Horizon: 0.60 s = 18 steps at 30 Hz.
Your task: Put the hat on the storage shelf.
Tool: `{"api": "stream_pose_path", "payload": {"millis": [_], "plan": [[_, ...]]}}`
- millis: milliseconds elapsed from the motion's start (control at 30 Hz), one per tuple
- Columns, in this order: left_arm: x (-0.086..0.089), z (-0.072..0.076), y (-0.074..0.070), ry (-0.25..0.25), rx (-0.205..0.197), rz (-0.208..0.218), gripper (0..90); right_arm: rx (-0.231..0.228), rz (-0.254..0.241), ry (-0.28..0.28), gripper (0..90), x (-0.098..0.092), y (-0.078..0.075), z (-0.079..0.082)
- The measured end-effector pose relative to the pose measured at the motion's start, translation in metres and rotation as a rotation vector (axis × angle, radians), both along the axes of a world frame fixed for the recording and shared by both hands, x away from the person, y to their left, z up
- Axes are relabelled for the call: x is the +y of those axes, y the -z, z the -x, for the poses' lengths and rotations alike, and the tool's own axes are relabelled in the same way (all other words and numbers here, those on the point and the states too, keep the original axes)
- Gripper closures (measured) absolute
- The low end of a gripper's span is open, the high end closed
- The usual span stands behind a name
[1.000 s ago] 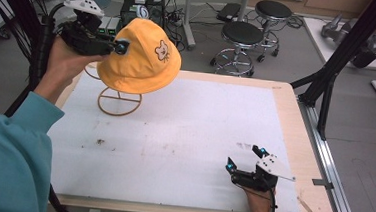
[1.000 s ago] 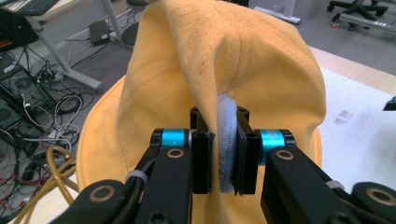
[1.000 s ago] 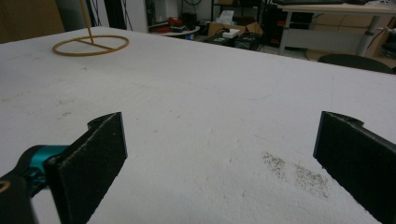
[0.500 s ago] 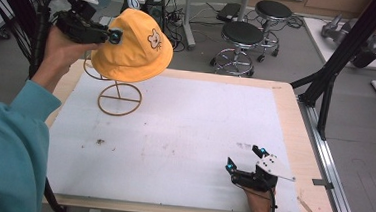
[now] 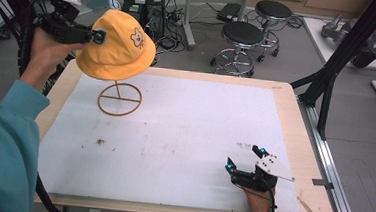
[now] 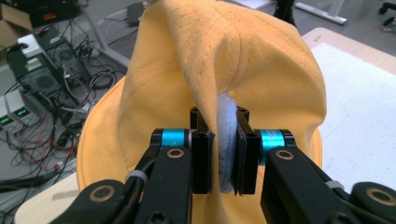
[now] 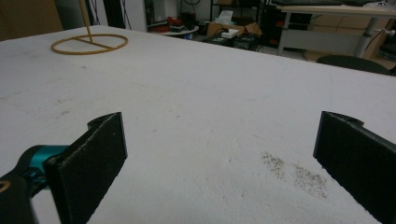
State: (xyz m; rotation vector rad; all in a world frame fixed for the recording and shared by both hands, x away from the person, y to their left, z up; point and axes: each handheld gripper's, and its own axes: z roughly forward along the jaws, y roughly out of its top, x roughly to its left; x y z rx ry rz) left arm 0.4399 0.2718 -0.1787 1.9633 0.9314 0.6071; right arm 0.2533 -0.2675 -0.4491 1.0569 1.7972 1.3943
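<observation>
A yellow bucket hat (image 5: pixel 117 46) with a small bear print hangs in the air over the far left of the table, above a wooden ring-base stand (image 5: pixel 120 99). My left gripper (image 5: pixel 98 36) is shut on a fold of the hat (image 6: pixel 243 70), pinching the brim with its pale lining between the pads (image 6: pixel 201 158). The hat covers the stand's top in the high view; whether they touch I cannot tell. My right gripper (image 5: pixel 245 159) rests low near the table's front right edge, jaws wide open with nothing between them. Its own view shows the stand's ring (image 7: pixel 89 43) far off.
The table carries a white board (image 5: pixel 189 136) with a few dirt marks. Black stools (image 5: pixel 242 37), cables and electronics stand on the floor behind. A black frame leg (image 5: pixel 329 71) rises at the right edge. A teal sleeve (image 5: pixel 3 143) fills the lower left.
My left hand has carried the hat leftward and slightly away from the table's middle, still gripped. The right gripper has stayed where it was.
</observation>
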Motion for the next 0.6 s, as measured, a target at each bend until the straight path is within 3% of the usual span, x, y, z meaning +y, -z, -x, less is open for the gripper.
{"api": "stream_pose_path", "payload": {"millis": [367,400,433,467,500,567,600], "plan": [[0.018,-0.001,0.022,-0.003,0.038,0.017,76.1,-0.003,0.004,0.005,1.4,-0.001,0.000,0.000],[0.018,-0.001,0.023,-0.006,0.034,0.033,70.7,-0.007,0.007,0.006,1.4,-0.001,0.000,0.000],[0.019,-0.001,0.026,-0.018,0.011,0.057,46.3,-0.002,0.007,0.006,1.4,0.000,0.000,0.000],[0.019,-0.001,0.026,-0.018,0.011,0.057,34.5,-0.002,0.007,0.006,1.4,0.000,0.000,0.000],[0.019,-0.001,0.028,-0.029,-0.015,0.056,34.5,-0.004,0.010,0.005,1.4,0.000,0.000,0.000],[0.020,0.000,0.032,-0.048,-0.044,0.063,14.2,-0.004,0.012,0.006,1.4,0.000,0.000,0.000],[0.021,0.001,0.034,-0.033,-0.043,0.081,13.5,-0.006,0.011,0.006,1.4,0.000,0.000,0.000]]}}
